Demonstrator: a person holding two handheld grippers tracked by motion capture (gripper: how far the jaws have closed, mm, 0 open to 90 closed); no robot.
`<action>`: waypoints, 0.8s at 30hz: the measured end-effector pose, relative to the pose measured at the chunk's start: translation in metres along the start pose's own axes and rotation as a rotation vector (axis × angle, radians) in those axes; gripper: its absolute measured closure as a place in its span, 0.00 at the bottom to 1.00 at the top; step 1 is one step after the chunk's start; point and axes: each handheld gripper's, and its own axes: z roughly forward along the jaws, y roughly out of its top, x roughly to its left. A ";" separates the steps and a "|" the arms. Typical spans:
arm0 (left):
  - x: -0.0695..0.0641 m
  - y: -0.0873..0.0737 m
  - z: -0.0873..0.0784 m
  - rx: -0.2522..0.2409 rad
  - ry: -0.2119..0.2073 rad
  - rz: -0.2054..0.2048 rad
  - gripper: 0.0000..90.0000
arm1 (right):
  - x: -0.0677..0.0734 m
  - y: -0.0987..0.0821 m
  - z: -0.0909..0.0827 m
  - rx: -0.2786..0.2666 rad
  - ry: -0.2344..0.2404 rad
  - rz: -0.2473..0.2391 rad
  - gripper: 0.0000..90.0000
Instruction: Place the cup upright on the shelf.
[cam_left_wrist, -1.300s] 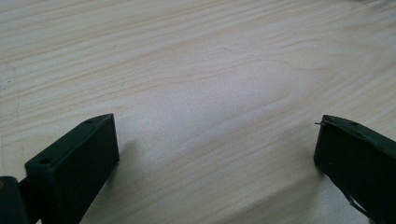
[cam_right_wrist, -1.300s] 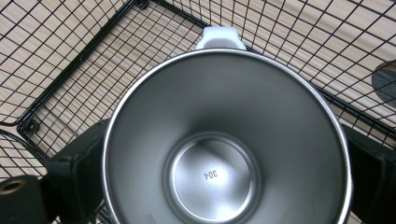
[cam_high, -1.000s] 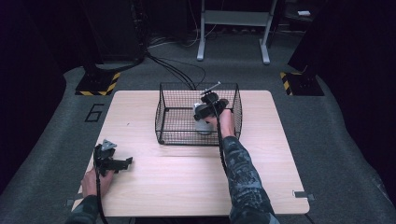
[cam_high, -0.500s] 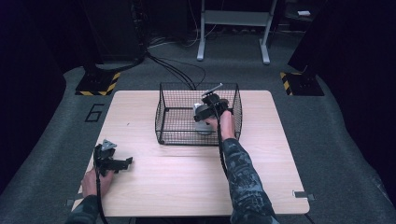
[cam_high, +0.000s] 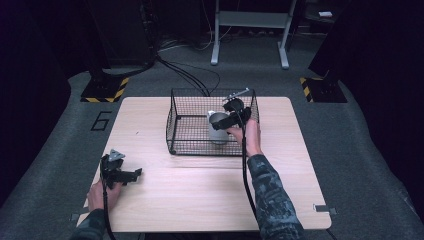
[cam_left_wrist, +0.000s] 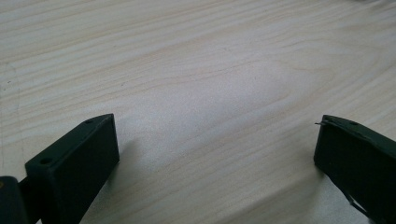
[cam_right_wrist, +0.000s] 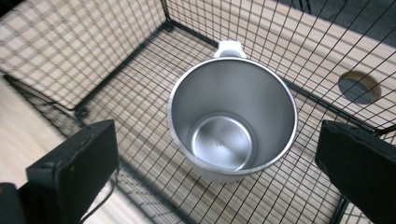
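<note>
1. The left tongs (cam_high: 120, 172) rest low on the near left part of the worktop (cam_high: 150, 125), held by the left hand (cam_high: 102, 192). Their jaws stand wide apart with bare wood between them, as the left gripper view shows.
2. A black wire basket (cam_high: 172, 122) sits on the far middle of the worktop, well apart from the left tongs.
3. A steel mug (cam_right_wrist: 233, 123) stands upright in the basket's right half, on the wire floor, its long axis vertical and its mouth facing up. Its pale handle (cam_right_wrist: 229, 46) points away from the right tongs' camera, toward the basket's wall.
4. The right tongs (cam_high: 231, 114) hang over the mug, held by the right hand (cam_high: 250, 135). In the right gripper view their jaws are spread wide, one at each side of the mug, not touching it.
</note>
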 end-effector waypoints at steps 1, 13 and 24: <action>-0.001 0.000 0.000 -0.001 -0.001 -0.009 0.00 | 0.001 -0.001 -0.006 -0.007 0.007 -0.003 0.00; -0.001 0.000 0.000 -0.002 -0.001 -0.009 0.00 | 0.016 -0.029 -0.069 -0.090 0.013 -0.072 0.00; -0.001 0.000 0.000 -0.002 -0.001 -0.009 0.00 | 0.002 -0.082 -0.106 -0.138 -0.036 -0.035 0.01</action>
